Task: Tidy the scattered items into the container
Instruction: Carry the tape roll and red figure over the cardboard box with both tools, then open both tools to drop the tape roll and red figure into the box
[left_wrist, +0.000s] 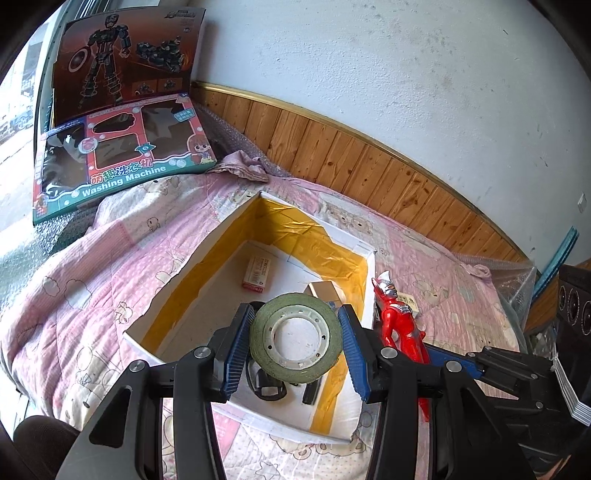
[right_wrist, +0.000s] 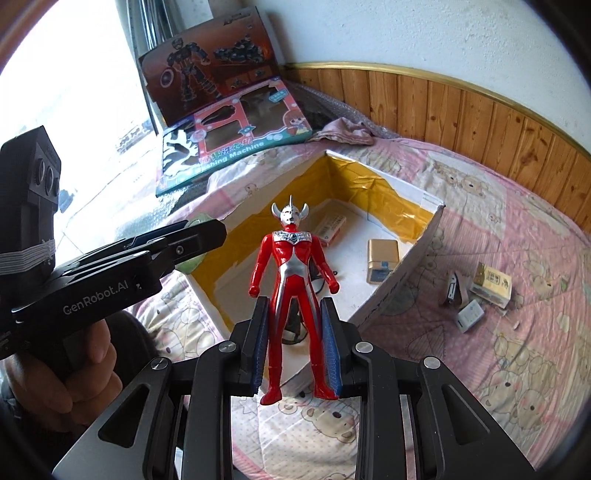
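We hold the tape roll (left_wrist: 295, 338) across its rim in the left gripper (left_wrist: 294, 345), above the container (left_wrist: 192, 254). It seems light and rigid. The right gripper (right_wrist: 295, 343) clamps the red figure (right_wrist: 293, 280) by its stiff legs.

A home bedroom: a bed under a pink quilt (right_wrist: 517, 295) printed with cartoon bears fills the lower frame, wood wainscoting (left_wrist: 351, 162) under a scuffed white wall (left_wrist: 369, 55) runs behind it, and 2 boxed toys (left_wrist: 122, 110) lean by a bright window at upper left
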